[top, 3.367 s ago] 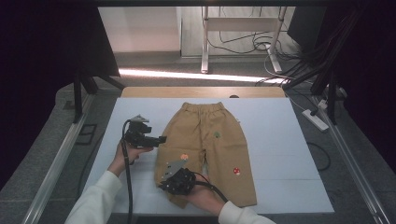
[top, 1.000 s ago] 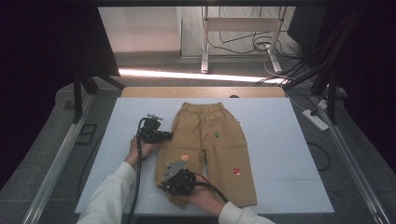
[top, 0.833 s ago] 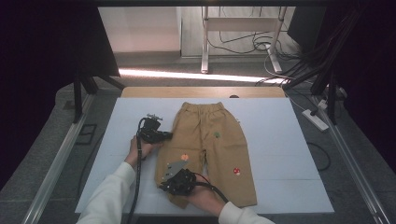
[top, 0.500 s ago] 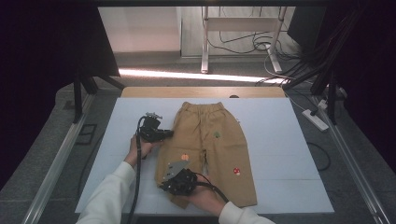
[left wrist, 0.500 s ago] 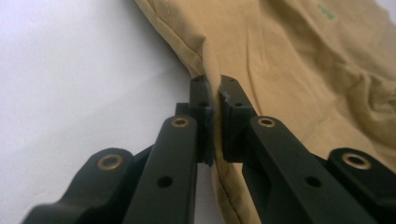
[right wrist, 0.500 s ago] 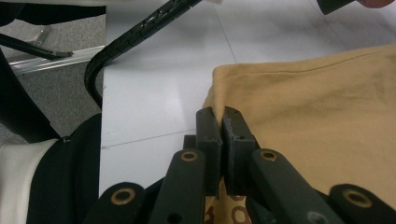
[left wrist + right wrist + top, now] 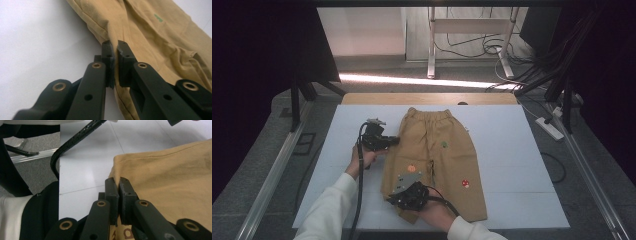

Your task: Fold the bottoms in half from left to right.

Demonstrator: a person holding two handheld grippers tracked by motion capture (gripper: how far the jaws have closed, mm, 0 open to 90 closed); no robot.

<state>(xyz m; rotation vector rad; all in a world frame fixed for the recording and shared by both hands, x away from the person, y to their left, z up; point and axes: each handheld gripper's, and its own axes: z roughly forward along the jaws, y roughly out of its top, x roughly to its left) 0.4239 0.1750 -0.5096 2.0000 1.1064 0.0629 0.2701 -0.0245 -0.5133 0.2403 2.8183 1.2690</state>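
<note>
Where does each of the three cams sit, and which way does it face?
High view: fixed above the person's side of the table, looking forward and down; both white-sleeved forearms enter from the bottom, with the left gripper and right gripper.
Left gripper view: rides the left gripper, looking along its closed fingers at the side edge of the tan trousers.
Right gripper view: rides the right gripper, facing a trouser-leg hem; a sleeve shows lower left.
Shared: all three show the trousers and the white tabletop.
</note>
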